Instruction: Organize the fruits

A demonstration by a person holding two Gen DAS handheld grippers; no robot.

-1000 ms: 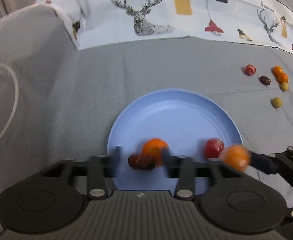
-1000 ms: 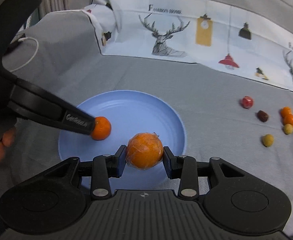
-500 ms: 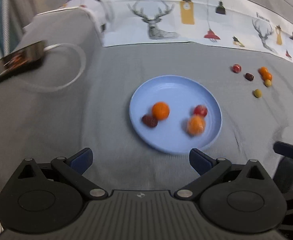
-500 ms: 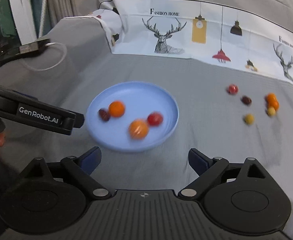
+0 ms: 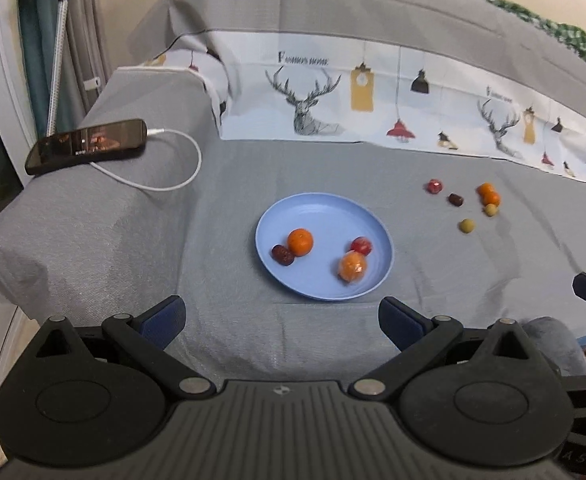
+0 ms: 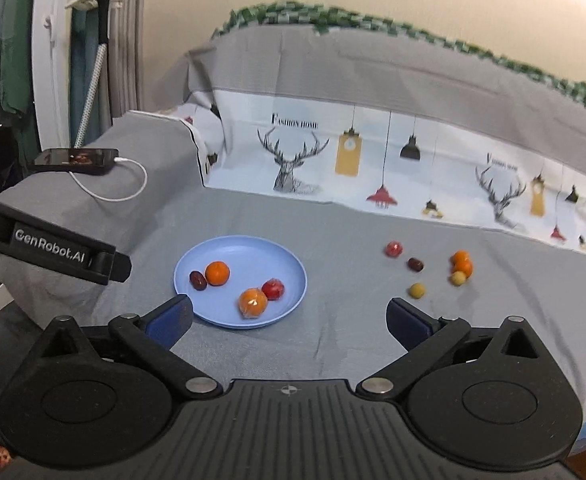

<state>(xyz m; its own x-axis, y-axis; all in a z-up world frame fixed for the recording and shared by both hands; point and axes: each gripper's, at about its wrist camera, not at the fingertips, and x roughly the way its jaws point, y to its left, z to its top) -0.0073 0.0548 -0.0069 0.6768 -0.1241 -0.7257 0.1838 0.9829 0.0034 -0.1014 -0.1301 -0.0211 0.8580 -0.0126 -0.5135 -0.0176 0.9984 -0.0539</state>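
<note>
A blue plate (image 5: 317, 208) (image 6: 285, 260) lies on the grey cloth and holds two oranges (image 5: 300, 241) (image 6: 253, 302), a red fruit (image 5: 361, 245) (image 6: 273, 289) and a dark date (image 5: 283, 255) (image 6: 197, 280). Several loose fruits lie to its right: a red one (image 5: 434, 186) (image 6: 394, 249), a date (image 5: 455, 199), two small oranges (image 5: 488, 193) (image 6: 461, 262) and two yellow-green ones (image 5: 467, 225) (image 6: 417, 290). My left gripper (image 5: 281, 320) is open and empty, back from the plate. My right gripper (image 6: 289, 318) is open and empty, also back from the plate.
A phone (image 5: 87, 145) on a white cable (image 5: 181, 176) lies on the raised grey armrest at the left. A deer-print cloth (image 5: 373, 96) covers the backrest. The left gripper's finger (image 6: 65, 250) shows at the left of the right wrist view.
Both grippers let their oranges go onto the plate, opened wide and drew back and up. The second orange has settled beside the red fruit.
</note>
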